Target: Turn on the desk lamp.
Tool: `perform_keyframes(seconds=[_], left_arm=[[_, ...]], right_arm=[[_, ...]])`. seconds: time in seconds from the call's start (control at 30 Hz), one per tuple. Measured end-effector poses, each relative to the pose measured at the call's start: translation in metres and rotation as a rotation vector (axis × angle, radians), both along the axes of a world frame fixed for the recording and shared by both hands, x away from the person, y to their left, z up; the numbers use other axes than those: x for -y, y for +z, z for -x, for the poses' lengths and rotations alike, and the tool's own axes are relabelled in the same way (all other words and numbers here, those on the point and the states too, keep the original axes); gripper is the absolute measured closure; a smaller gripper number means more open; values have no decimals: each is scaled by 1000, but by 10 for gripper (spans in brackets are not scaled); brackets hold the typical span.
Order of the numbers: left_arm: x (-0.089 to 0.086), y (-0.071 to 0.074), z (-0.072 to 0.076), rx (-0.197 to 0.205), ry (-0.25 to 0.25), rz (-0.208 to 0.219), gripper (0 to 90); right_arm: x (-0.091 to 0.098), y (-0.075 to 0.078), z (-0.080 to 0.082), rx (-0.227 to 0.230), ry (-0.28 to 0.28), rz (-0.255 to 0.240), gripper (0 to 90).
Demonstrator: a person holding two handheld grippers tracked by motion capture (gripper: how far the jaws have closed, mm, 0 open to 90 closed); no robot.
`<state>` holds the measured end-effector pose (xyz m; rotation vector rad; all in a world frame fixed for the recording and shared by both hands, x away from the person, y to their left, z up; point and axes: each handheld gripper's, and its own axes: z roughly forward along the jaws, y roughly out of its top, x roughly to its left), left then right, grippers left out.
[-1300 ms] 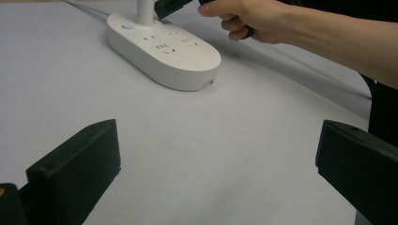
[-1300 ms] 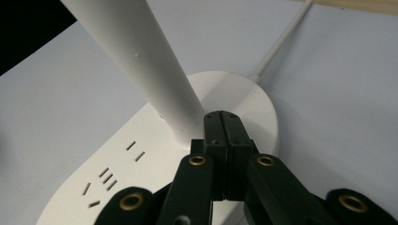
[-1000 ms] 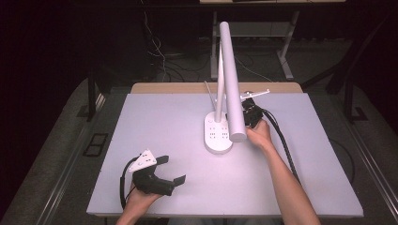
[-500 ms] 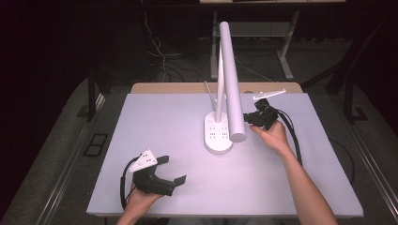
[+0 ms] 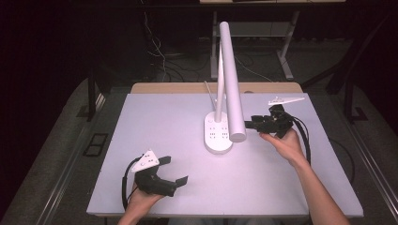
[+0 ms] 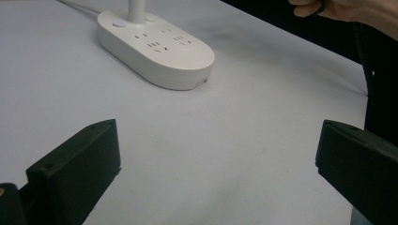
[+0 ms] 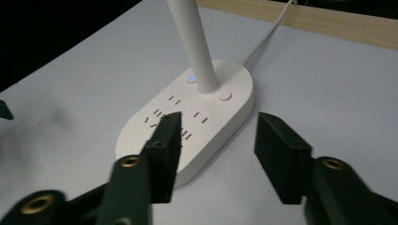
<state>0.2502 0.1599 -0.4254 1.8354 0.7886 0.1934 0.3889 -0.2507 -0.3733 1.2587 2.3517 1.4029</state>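
Observation:
A white desk lamp stands mid-table: an oval base [image 5: 218,136] with sockets, a thin stem, and a long tube head [image 5: 231,79] slanting toward me. My right gripper [image 5: 251,124] hovers just right of the head's lower end, pointing left. Its jaws have just been opening and hold nothing. In the right gripper view the open gripper [image 7: 223,140] looks over the base [image 7: 187,122] and stem [image 7: 192,42], with a small blue light [image 7: 191,78] lit. My left gripper [image 5: 176,169] rests open at the front left, empty [image 6: 216,159], with the base [image 6: 157,51] far ahead.
The white tabletop [image 5: 141,122] has a wooden strip [image 5: 187,87] along its far edge. The lamp's white cord [image 5: 209,91] runs off the back. A round button [image 7: 225,96] sits beside the stem. Dark floor, cables and table legs lie beyond.
My right hand has moved rightward away from the lamp's stem and base, and its jaws have gone from shut to open. The left gripper has stayed still.

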Motion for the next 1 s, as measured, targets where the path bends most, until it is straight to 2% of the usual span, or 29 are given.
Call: perform_keyframes(seconds=[0.13, 0.2, 0.27, 0.57, 1.0], left_arm=[[-1, 0, 0, -1, 7, 7, 0], [-2, 0, -1, -1, 8, 5, 0], [-2, 0, -1, -2, 10, 5, 0], [-3, 0, -2, -1, 12, 8, 0], [-3, 0, -2, -3, 11, 5, 0]], right_arm=[[5, 4, 12, -8, -24, -11, 130], [6, 4, 19, -2, -31, -2, 96], [8, 4, 25, 0, -32, 3, 5], [22, -4, 54, 2, -28, -29, 4], [40, -18, 100, 0, -23, -44, 5]])
